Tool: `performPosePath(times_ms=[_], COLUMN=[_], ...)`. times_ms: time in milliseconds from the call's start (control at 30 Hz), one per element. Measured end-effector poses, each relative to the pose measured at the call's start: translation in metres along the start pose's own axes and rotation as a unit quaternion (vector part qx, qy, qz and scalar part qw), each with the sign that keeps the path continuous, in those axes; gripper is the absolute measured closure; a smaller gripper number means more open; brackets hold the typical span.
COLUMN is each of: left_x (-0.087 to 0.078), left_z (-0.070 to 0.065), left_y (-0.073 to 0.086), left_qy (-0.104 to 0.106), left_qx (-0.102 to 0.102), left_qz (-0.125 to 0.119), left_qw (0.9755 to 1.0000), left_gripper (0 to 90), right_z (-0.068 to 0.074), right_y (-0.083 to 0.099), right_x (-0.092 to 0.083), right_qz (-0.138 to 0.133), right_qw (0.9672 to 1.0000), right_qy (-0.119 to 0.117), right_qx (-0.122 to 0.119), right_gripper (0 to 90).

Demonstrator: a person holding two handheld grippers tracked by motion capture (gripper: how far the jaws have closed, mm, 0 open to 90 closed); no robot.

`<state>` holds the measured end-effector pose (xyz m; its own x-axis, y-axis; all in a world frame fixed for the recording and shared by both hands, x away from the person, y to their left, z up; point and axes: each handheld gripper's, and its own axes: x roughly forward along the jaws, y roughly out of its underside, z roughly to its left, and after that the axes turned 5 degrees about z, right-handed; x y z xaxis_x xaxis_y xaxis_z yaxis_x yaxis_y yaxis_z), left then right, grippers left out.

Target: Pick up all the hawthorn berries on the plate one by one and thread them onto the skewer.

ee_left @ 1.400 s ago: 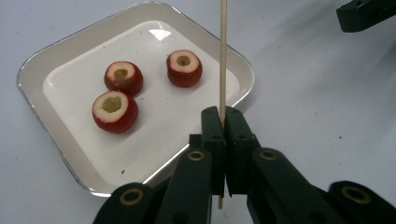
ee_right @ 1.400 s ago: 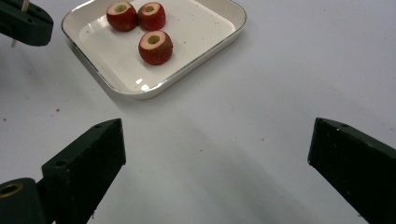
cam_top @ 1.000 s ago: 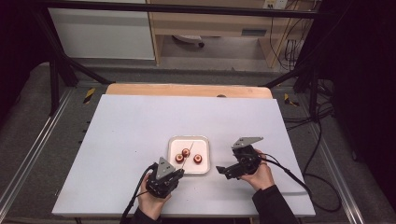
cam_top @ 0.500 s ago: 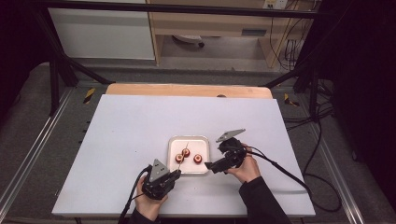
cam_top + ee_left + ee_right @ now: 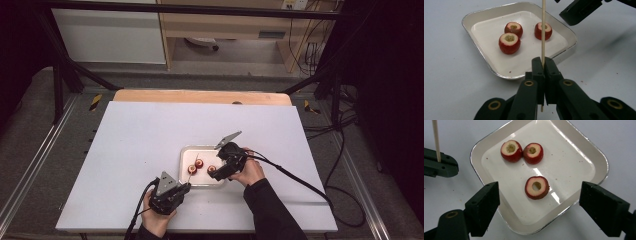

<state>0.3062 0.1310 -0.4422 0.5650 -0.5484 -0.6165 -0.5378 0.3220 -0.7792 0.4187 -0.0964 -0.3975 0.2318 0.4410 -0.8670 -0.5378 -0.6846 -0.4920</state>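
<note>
A shallow white tray [image 5: 183,165] near the table's front holds three cored red fruits. My left gripper [image 5: 543,62] stays shut on a thin wooden skewer [image 5: 543,30], which stands upright at the tray's near edge. Two of the fruits [image 5: 509,43] [image 5: 513,28] touch each other. The third fruit [image 5: 537,187] lies alone, seen between the jaws of my right gripper [image 5: 540,195]. Those jaws have just been closing but stand wide apart, and their pads do not touch the fruit. In the high view the right gripper [image 5: 214,175] hangs over the tray's right part and the left gripper [image 5: 186,187] sits in front of it.
The white table top [image 5: 140,145] spreads wide to the left and behind the tray. A wooden strip [image 5: 200,96] runs along its far edge. Each gripper trails a cable, the right one [image 5: 300,182] across the table's right side.
My right gripper has moved left from beside the tray to over its right part. The left gripper and the skewer have stayed in place.
</note>
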Motion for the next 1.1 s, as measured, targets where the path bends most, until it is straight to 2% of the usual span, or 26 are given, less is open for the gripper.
performPosePath(times_ms=[33,67,100,133,167,267,333,700,1100], left_x=[0.0,0.0,0.0,0.0,0.0,0.001,0.001,0.001,0.002], left_z=[0.0,0.0,0.0,0.0,0.0,0.0,0.0,0.001,0.001], left_y=[0.0,0.0,0.0,0.0,0.0,0.0,0.0,0.001,0.001], left_qy=[0.001,0.001,0.001,0.001,0.002,0.004,0.006,0.006,0.006], left_qx=[-0.001,-0.001,-0.001,-0.002,-0.001,0.0,0.002,0.004,0.005], left_qz=[0.0,0.001,0.001,0.0,0.001,0.003,0.005,0.008,0.01], left_qw=[1.0,1.0,1.0,1.0,1.0,1.0,1.0,0.9999,0.9999], left_gripper=[88.3,88.3,88.3,88.3,88.3,88.3,88.3,88.3,88.3], right_z=[0.0,0.001,0.001,0.001,0.0,-0.002,-0.003,-0.005,-0.005], right_y=[-0.002,-0.005,-0.006,-0.006,-0.008,-0.01,-0.013,-0.018,-0.018], right_x=[0.002,0.006,0.008,0.008,0.011,0.015,0.02,0.033,0.036], right_qz=[0.005,0.017,0.024,0.024,0.035,0.047,0.057,0.087,0.086], right_qw=[1.0,0.9995,0.9991,0.9991,0.9983,0.9971,0.9963,0.993,0.9915], right_qy=[-0.001,-0.001,-0.001,-0.001,-0.007,-0.009,-0.016,-0.021,-0.022], right_qx=[-0.006,-0.025,-0.034,-0.034,-0.046,-0.059,-0.062,-0.077,-0.095], right_gripper=[18.7,23.6,25.0,25.0,29.9,34.0,37.7,51.0,58.9])
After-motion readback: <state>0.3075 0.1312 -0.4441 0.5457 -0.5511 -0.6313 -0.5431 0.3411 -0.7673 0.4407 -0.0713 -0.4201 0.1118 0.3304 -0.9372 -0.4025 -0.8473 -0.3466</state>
